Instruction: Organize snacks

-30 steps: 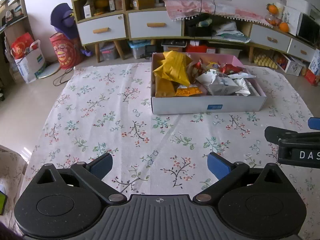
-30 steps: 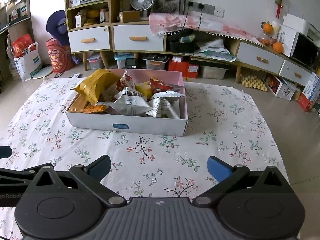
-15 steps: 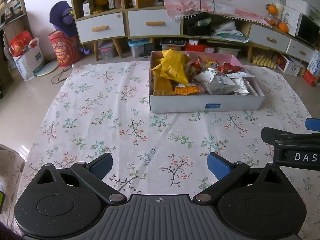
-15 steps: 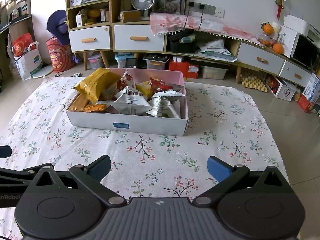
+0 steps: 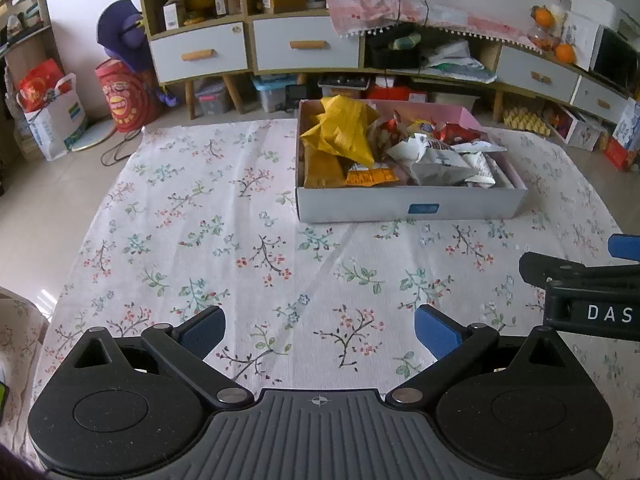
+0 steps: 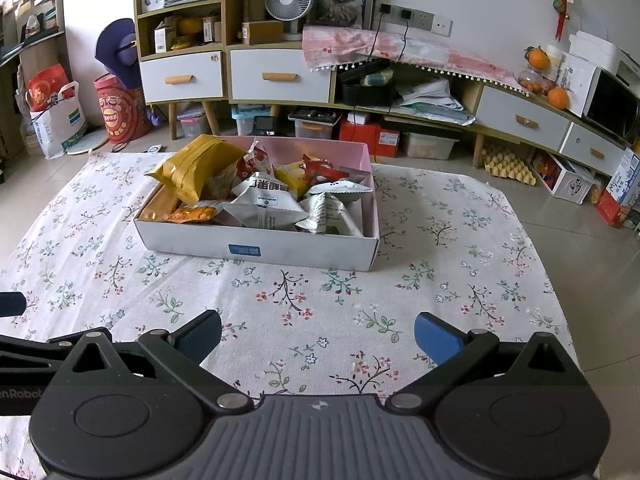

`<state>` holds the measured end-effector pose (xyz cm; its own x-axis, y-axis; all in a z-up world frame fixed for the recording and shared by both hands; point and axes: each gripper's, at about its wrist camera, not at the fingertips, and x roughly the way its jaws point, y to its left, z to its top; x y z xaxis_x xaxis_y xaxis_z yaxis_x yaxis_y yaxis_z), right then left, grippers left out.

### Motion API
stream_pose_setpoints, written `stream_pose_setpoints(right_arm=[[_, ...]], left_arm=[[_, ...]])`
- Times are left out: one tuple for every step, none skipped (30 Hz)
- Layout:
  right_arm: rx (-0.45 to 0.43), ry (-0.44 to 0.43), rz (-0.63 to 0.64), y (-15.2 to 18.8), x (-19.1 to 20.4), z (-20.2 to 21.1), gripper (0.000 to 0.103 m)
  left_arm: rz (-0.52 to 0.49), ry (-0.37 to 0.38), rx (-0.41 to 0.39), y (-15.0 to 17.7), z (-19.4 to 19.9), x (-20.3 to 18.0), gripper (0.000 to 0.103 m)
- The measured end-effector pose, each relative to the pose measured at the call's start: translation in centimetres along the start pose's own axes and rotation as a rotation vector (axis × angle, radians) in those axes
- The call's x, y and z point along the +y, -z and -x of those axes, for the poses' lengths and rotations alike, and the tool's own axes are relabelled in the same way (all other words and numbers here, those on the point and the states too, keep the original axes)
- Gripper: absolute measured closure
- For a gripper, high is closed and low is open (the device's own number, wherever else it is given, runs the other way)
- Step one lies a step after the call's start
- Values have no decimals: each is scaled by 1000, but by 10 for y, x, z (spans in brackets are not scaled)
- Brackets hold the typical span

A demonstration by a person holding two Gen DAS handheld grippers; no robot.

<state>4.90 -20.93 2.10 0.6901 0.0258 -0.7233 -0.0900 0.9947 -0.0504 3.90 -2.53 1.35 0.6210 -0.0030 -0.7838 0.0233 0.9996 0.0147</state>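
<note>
A shallow cardboard box (image 5: 408, 210) (image 6: 256, 246) with a pink inside sits on the floral cloth, filled with snack packets. A large yellow bag (image 5: 344, 132) (image 6: 196, 166) lies at its left end, white packets (image 5: 436, 158) (image 6: 266, 204) toward the right, a small orange pack (image 5: 370, 176) (image 6: 194, 213) at the front. My left gripper (image 5: 320, 330) is open over bare cloth, well short of the box. My right gripper (image 6: 318, 338) is open too, nothing between its fingers, also short of the box. Part of the right gripper's body shows at the right edge of the left wrist view.
The floral cloth (image 5: 200, 240) (image 6: 440, 280) covers a low surface with tiled floor around it. Behind stand cabinets with drawers (image 6: 276, 76), a fan (image 6: 288, 0), storage bins and bags (image 5: 52, 112). Cartons (image 6: 568, 180) sit on the floor at right.
Both grippers have drawn back slightly from the box, so it looks a little farther away. Both stay open and empty.
</note>
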Motion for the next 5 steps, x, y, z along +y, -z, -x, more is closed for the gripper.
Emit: stream_pose_setpoints(right_arm=[[1,0,0,0,0,0,21],[0,0,1,0,0,0,21],[0,0,0,0,0,0,21],[0,-1,1,0,0,0,21],[0,-1,2,0,0,0,21]], left_arm=[[-2,-1,2,0,0,-1,1],[-4,-3,3,1,0,-1,1],[-6,-4,5,1,0,-1,1],[-6,-6,7,1,-1,-1,1],[-7,-6,8,1,-1,-1,1]])
